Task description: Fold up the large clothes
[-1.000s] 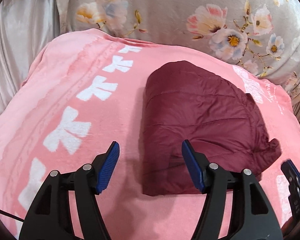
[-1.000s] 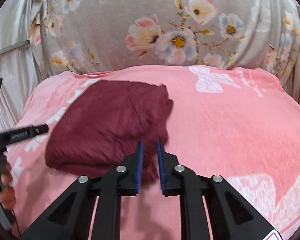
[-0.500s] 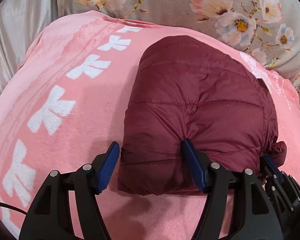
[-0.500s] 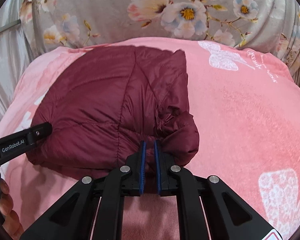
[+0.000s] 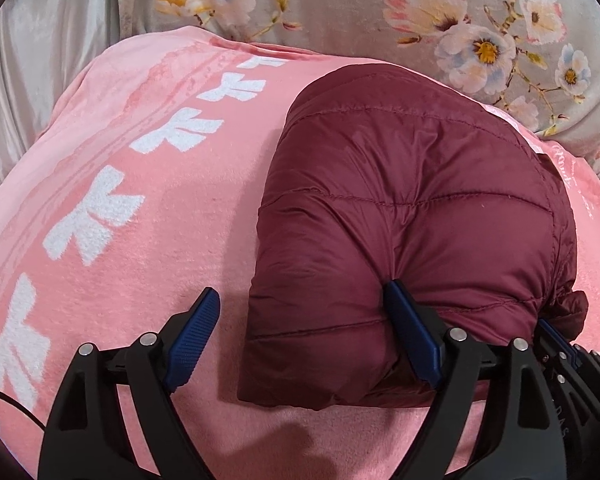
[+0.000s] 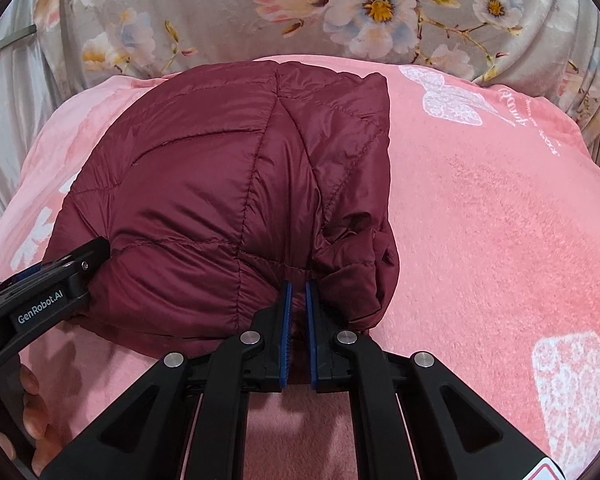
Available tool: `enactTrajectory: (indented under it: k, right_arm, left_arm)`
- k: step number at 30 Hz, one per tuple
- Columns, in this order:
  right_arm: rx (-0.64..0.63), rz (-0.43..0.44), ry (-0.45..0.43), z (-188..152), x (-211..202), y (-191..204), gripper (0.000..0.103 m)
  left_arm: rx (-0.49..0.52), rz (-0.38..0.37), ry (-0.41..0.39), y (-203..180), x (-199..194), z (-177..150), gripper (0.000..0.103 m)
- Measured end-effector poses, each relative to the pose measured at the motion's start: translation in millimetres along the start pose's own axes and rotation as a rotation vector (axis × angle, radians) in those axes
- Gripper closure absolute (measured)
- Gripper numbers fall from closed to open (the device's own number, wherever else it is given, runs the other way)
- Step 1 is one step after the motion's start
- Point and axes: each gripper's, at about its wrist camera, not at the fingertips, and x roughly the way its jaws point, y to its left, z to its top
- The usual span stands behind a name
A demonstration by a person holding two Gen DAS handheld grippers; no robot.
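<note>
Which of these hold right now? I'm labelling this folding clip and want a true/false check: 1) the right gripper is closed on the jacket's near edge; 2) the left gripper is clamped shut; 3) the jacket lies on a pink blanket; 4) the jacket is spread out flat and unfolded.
1) The right gripper is closed on the near edge of the maroon jacket. True.
2) The left gripper is clamped shut. False: its jaws stand wide open, one finger pressing into the jacket's near side.
3) The jacket lies on a pink blanket. True.
4) The jacket is spread out flat and unfolded. False: it is a compact folded bundle.
</note>
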Motion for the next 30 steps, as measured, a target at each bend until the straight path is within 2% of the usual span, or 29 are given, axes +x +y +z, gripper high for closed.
enactTrajectory:
  k: [30]
  right_arm:
    - [-0.057, -0.077, 0.008, 1, -1, 14, 0.097]
  left_arm:
    - [0.073, 0.091, -0.038, -16, -2, -5, 0.02]
